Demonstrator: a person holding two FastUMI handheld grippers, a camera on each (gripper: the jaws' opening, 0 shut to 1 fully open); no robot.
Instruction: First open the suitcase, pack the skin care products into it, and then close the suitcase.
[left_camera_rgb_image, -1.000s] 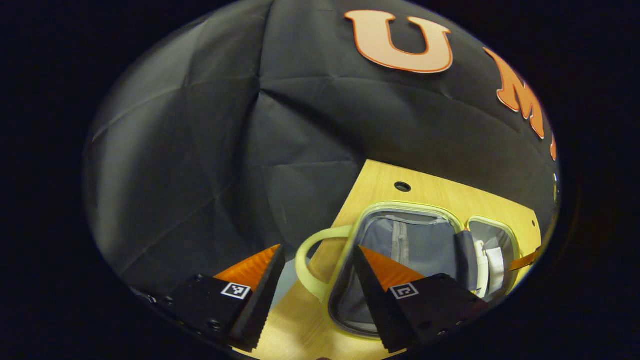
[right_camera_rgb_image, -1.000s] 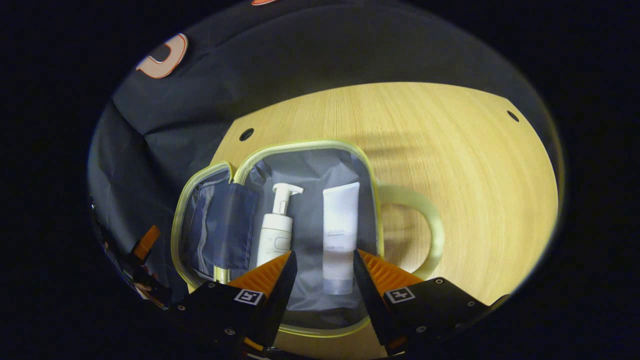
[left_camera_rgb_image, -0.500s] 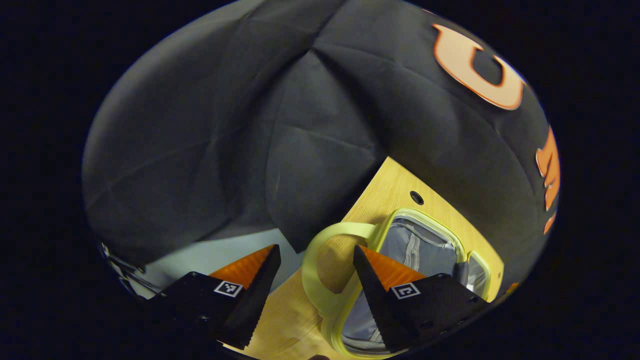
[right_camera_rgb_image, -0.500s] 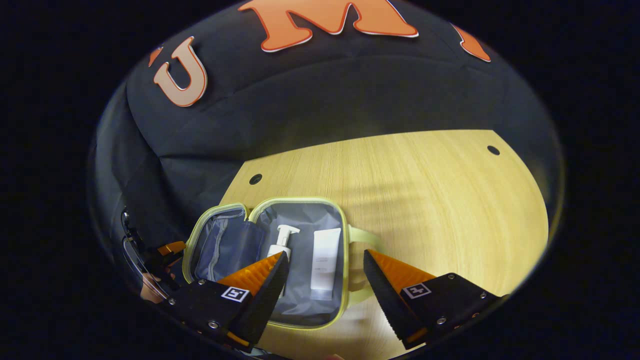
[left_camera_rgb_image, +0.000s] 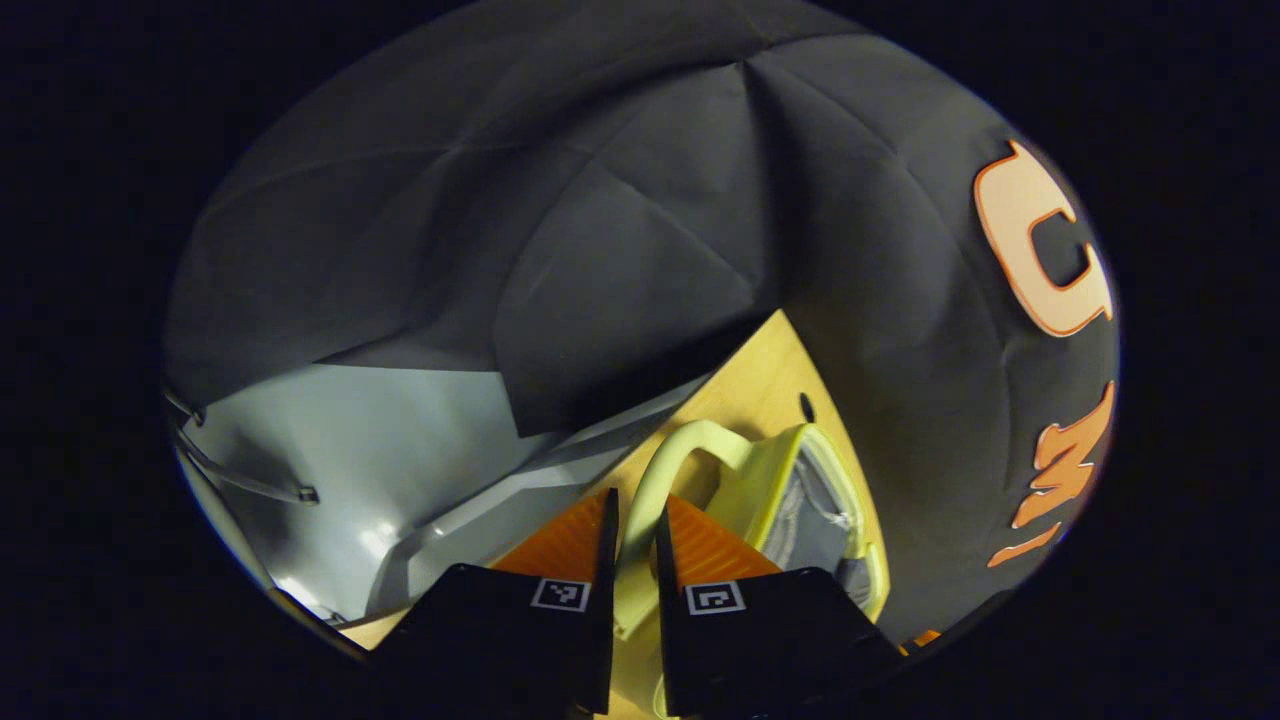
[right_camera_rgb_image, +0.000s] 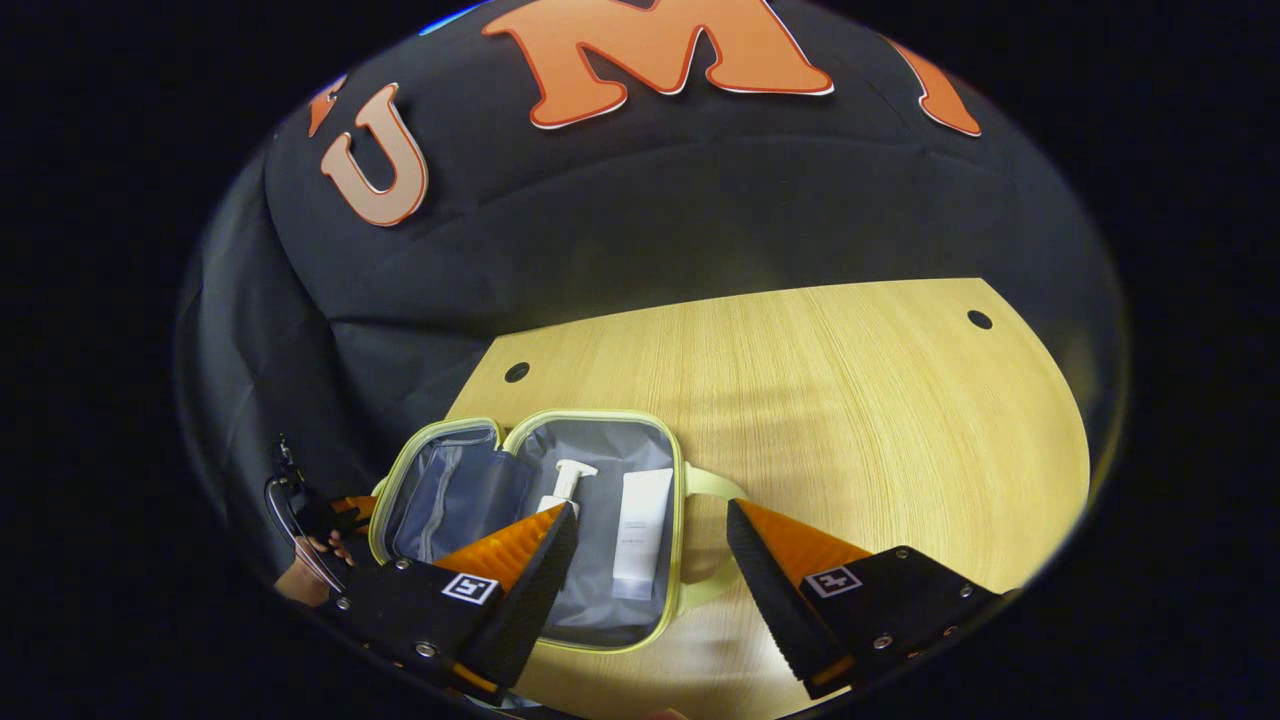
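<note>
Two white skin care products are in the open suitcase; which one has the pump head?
The pump bottle, lying nearer the hinge; the flat squeeze tube lies beside it, toward the handle.

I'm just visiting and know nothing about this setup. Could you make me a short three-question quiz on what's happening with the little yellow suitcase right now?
1. True or false: the suitcase lies open on the table.
2. Which two skin care products lie inside it?
A. a pump bottle and a tube
B. a jar and a comb
C. two bars of soap
3. Fill in: the left gripper has its fingers closed on the suitcase's ____, while the right gripper is open above the case.

Key: 1 true; 2 A; 3 handle.
</note>
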